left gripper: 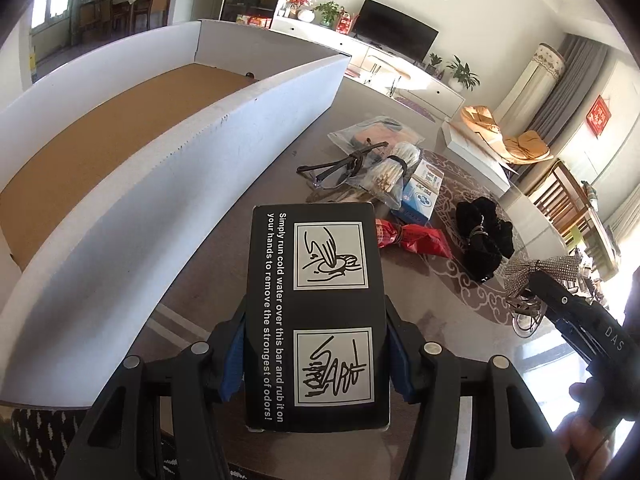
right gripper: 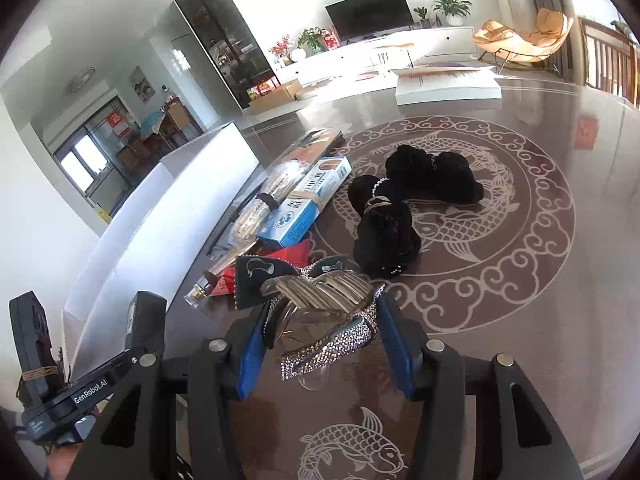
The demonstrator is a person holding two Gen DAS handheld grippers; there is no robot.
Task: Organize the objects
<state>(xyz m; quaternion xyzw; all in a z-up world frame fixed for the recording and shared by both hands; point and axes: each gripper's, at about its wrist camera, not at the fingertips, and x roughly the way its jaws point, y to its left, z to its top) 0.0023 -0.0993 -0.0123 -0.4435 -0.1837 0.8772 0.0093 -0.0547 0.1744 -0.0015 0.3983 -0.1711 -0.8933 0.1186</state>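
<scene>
My left gripper is shut on a black box with white print and two drawings, held above the table beside the long white cardboard box. My right gripper is shut on a rhinestone bow hair clip with a metal comb, just above the table. That clip also shows in the left wrist view, with the right gripper's black body beside it. In the right wrist view the left gripper and its black box appear at the lower left.
The dark table with a fish pattern holds a black scrunchie pile, a blue and white box, a bundle of sticks in a bag, a red packet and a clear pouch. A flat white box lies at the far edge.
</scene>
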